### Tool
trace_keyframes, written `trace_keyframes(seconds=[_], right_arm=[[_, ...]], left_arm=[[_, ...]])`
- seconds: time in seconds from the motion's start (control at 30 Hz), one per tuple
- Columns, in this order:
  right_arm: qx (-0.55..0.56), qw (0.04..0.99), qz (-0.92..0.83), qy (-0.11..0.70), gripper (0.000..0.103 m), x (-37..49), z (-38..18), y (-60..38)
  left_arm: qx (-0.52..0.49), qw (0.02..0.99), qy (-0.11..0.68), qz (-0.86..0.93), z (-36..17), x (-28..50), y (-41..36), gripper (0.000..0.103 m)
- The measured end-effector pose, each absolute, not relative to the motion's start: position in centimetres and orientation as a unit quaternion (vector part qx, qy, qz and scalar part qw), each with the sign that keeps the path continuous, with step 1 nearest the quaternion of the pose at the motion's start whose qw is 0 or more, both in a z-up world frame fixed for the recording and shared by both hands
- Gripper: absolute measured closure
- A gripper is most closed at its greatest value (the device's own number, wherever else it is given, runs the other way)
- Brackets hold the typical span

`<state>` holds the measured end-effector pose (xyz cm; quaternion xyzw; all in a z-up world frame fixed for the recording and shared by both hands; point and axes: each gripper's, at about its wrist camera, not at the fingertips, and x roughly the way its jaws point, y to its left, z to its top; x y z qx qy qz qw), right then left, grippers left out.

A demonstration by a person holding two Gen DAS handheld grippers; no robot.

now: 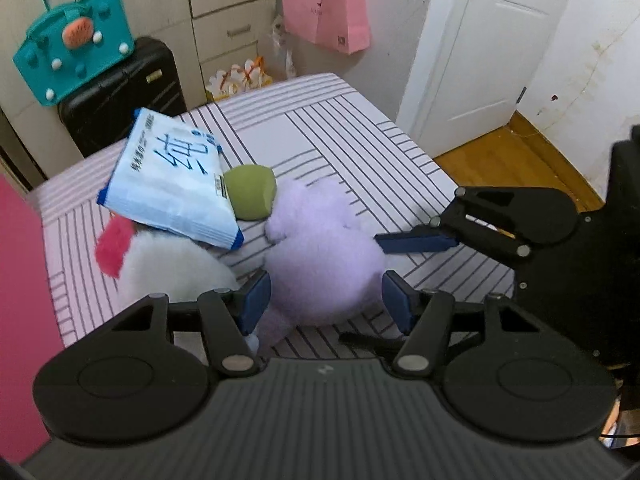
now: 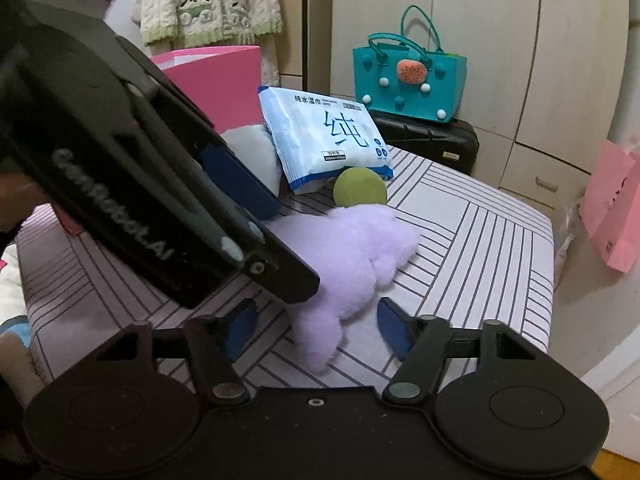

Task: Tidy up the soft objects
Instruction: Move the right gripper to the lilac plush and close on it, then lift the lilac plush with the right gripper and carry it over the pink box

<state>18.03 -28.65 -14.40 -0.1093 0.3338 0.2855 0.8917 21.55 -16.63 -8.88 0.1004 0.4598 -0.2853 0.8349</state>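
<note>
Striped pink-and-white bedding [image 1: 360,128] covers the bed that fills both wrist views; beyond its far edge stand pale cabinets, a black suitcase [image 1: 120,96] carrying a teal felt bag [image 1: 76,40], and a pink paper bag [image 1: 324,4] hanging beside a white door [image 1: 492,48]. On the bedding lies a lilac plush toy [image 1: 320,256], with a green ball [image 1: 250,192] touching its far side. A blue-and-white wet-wipe packet [image 1: 172,188] leans over the ball and rests on a white plush toy [image 1: 176,264] with a red tuft, just left of the lilac one. A pink box [image 2: 212,80] stands at the far left behind the white plush.

Left gripper [image 1: 324,300]: jaws partly apart, its blue pads set on either side of the lilac plush's near end and touching the fur; whether they press on it cannot be told. Right gripper [image 2: 316,328]: jaws partly apart and straddling a narrow limb of the same plush, with clear gaps between pads and fur, so nothing is gripped. In the left view, one blue finger of the right gripper reaches the plush's right side.
</note>
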Motion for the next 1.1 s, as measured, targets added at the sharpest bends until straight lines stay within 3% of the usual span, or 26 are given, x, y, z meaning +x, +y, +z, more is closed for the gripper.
trace_keyframes(seconds=[0.17, 0.73, 1.1], right_arm=[[-0.105, 0.894, 0.285, 0.331, 0.076, 17.5, -14.1, -30.0], [-0.104, 0.894, 0.293, 0.322, 0.077, 16.7, -14.6, -31.9], [-0.055, 0.898, 0.285, 0.33, 0.076, 16.3, -14.8, -32.0]], left_arm=[[0.08, 0.828, 0.471, -0.293, -8.9, 21.8, -16.7, 0.042], [0.068, 0.843, 0.457, -0.274, -10.2, 20.9, -18.1, 0.042], [0.05, 0.851, 0.446, -0.274, -10.1, 19.8, -17.7, 0.048]])
